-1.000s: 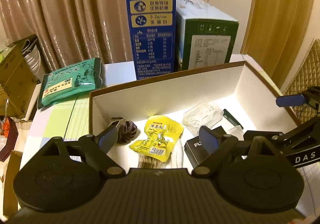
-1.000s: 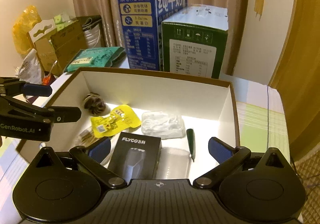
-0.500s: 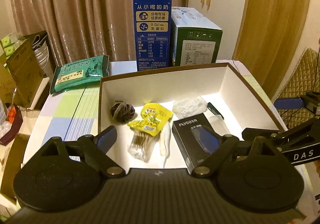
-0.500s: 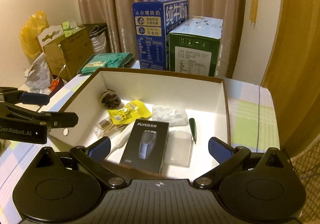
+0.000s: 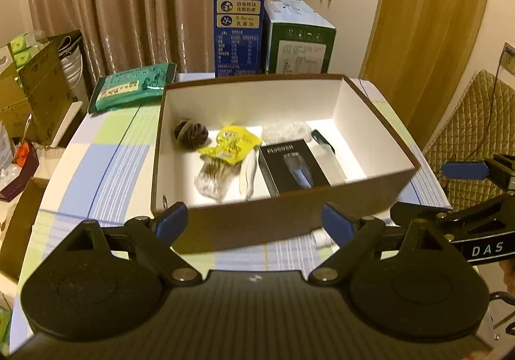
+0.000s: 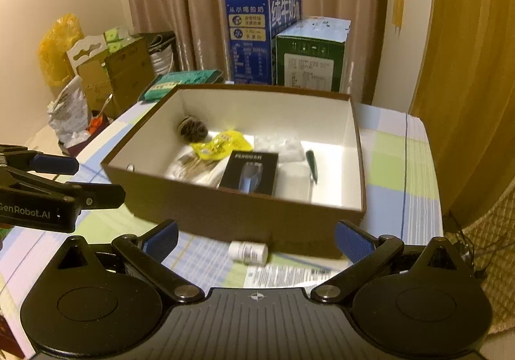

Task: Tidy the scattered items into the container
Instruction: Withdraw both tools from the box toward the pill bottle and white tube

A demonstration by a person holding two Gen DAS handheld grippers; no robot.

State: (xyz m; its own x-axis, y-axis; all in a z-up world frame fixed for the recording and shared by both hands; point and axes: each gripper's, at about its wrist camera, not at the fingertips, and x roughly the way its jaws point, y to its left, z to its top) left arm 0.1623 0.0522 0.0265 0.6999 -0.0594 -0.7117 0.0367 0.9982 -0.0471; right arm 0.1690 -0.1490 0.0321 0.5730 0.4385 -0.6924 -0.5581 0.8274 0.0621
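Note:
A brown box with a white inside [image 5: 283,218] [image 6: 231,212] stands on the table. In it lie a black shaver box [image 5: 291,166] [image 6: 249,168], a yellow packet [image 5: 230,146] [image 6: 220,144], a dark round bundle [image 5: 190,133], a clear bag [image 5: 283,129] and a green pen [image 6: 311,163]. A small white bottle [image 6: 248,252] [image 5: 320,236] lies on the table in front of the box, beside a printed leaflet [image 6: 283,276]. My left gripper [image 5: 254,223] and my right gripper [image 6: 256,241] are both open and empty, held in front of the box.
A blue milk carton [image 5: 238,28] and a green carton [image 5: 297,41] stand behind the box. A green packet [image 5: 132,89] lies at the back left. Cardboard boxes and bags [image 6: 96,76] stand left of the table. A padded chair [image 5: 473,128] is at the right.
Both grippers have pulled back from over the box toward the table's front edge. The white bottle and leaflet have come into view.

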